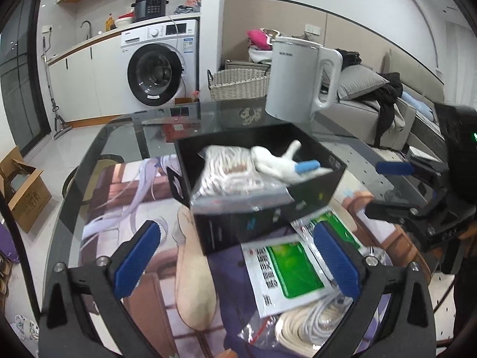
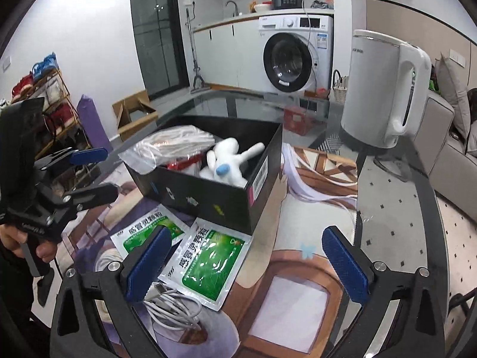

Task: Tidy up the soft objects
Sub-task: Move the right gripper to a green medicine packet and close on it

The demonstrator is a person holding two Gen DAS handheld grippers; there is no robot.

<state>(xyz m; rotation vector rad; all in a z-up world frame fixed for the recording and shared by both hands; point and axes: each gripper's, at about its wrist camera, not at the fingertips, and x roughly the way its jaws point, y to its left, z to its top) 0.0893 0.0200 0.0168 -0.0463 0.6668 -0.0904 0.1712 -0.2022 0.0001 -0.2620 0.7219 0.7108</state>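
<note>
Jaws on both grippers stood wide apart and held nothing. A black box (image 2: 220,191) sat on the glass bench (image 2: 396,223), holding a bagged bundle of white rope (image 2: 176,143) and a white plush toy (image 2: 229,161) with a blue patch. The left gripper (image 1: 238,256) hovered just before the box, above two green-and-white sachets (image 1: 286,271) and a coiled white cable (image 1: 313,325). The right gripper (image 2: 247,262) hung over the same sachets and the printed mat (image 2: 298,307). A white kettle (image 2: 384,89) stood beyond the box on the bench.
</note>
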